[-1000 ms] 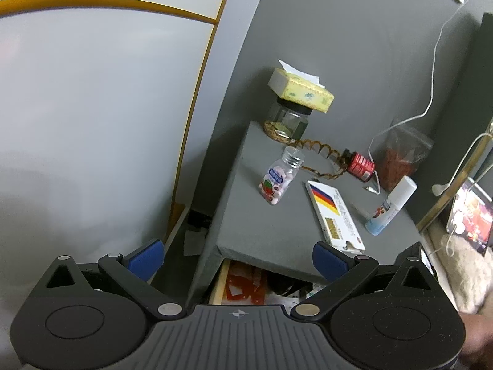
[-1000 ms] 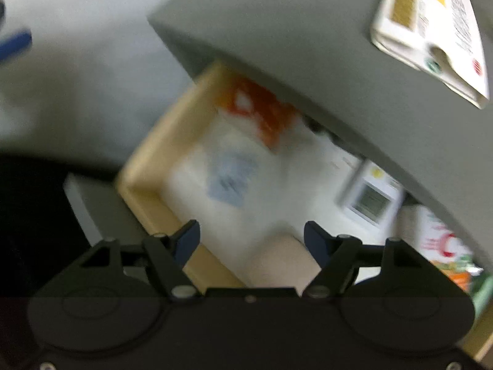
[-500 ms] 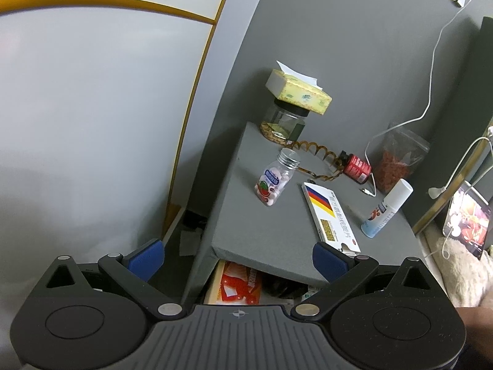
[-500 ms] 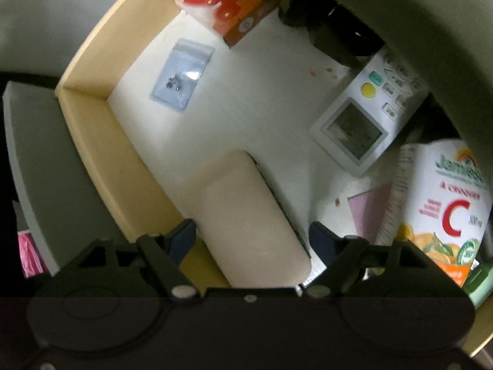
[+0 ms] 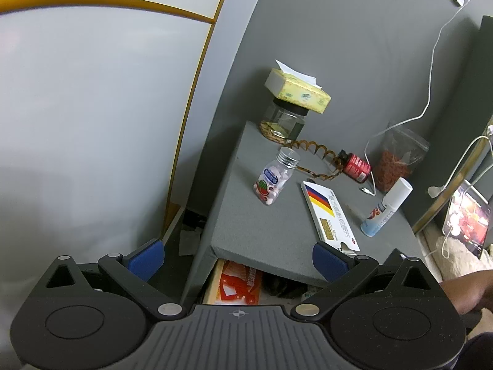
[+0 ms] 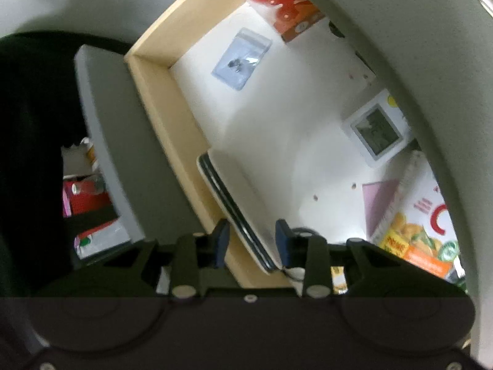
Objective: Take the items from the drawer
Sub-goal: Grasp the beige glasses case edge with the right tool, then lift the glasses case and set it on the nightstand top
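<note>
Lying tilted against the front wall of the open drawer, a beige-cased phone sits between the right hand-held gripper, whose jaws have just been closing without visibly pressing it. Left hand-held gripper hangs wide apart over the grey counter.

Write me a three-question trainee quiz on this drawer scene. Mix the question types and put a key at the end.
1. True or false: the left gripper is open and empty.
2. Which item is between the fingers of the right gripper? A the flat beige case; B the clear plastic bag; C the white display device.
3. What stands under the tissue box on the nightstand?

Key
1. True.
2. A. The jaws have just been closing, with the case between them.
3. A glass jar.
</note>
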A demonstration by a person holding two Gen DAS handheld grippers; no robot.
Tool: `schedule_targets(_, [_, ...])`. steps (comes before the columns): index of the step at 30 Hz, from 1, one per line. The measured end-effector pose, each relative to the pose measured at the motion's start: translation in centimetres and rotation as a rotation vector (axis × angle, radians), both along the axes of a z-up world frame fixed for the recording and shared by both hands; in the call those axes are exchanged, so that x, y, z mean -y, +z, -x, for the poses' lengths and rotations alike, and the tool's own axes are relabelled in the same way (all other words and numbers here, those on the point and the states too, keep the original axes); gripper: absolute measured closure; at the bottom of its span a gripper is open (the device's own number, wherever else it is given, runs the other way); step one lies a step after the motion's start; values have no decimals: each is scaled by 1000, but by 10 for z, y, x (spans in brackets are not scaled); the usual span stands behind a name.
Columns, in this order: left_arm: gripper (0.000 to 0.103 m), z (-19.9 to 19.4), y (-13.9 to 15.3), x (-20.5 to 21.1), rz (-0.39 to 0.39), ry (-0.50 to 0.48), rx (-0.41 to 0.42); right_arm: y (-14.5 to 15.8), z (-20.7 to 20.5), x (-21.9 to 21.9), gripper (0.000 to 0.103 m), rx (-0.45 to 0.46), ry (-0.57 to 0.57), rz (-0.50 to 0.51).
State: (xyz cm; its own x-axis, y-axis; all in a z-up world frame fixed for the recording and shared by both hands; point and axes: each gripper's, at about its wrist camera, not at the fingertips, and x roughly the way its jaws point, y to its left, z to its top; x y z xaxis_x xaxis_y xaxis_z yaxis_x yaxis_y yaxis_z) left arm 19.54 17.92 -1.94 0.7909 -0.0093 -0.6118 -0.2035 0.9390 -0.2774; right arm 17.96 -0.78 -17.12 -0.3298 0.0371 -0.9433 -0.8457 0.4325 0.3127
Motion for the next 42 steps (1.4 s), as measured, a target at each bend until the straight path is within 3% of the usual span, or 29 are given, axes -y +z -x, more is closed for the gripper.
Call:
schedule_targets(2, [2, 0, 0, 0, 0, -1, 0, -5, 5, -1, 74, 23, 6, 8])
schedule_targets(5, [2, 0, 0, -1, 10, 4, -1, 6, 10, 4, 85, 87, -7, -30])
schedule_targets(9, [2, 0, 1, 0, 9, 1, 1, 78, 3, 47, 86, 214, -246, -234])
schedule_targets(12, [2, 0, 1, 1, 8, -1, 0, 133, -10, 98, 86, 215, -439, -399])
schedule_targets(16, [2, -1, 1, 3, 0, -5, -4, 170, -42, 162, 86, 236, -705, -532])
schedule_targets(21, [2, -3, -1, 5, -11, -4, -13, 151, -97, 223, 86, 316, -1058, -551])
schedule_targets(25, [2, -3, -2, 7, -15, -3, -18, 117, -112, 245, 83, 391, -1235, -584])
schedule_targets(29, [2, -5, -3, 11, -26, -13, -24, 103, -107, 244, 61, 566, -1245, -536])
schedule_targets(30, [2, -5, -3, 13, -33, -16, -24, 108, -102, 241, 49, 616, -1218, -520])
schedule_targets(33, [2, -6, -3, 14, -39, -20, -26, 116, -93, 226, 30, 706, -1113, -485])
schedule_targets(37, [2, -6, -4, 14, -37, -19, -27, 111, -90, 192, 26, 806, -944, -341])
schedule_targets(38, [2, -6, -4, 14, -36, -19, -26, 109, -90, 186, 30, 802, -924, -313])
schedule_targets(39, [2, -6, -4, 14, -38, -19, -27, 107, -90, 182, 42, 794, -906, -285])
schedule_targets(42, [2, -6, -5, 15, -39, -20, -28, 97, -92, 175, 43, 789, -915, -262])
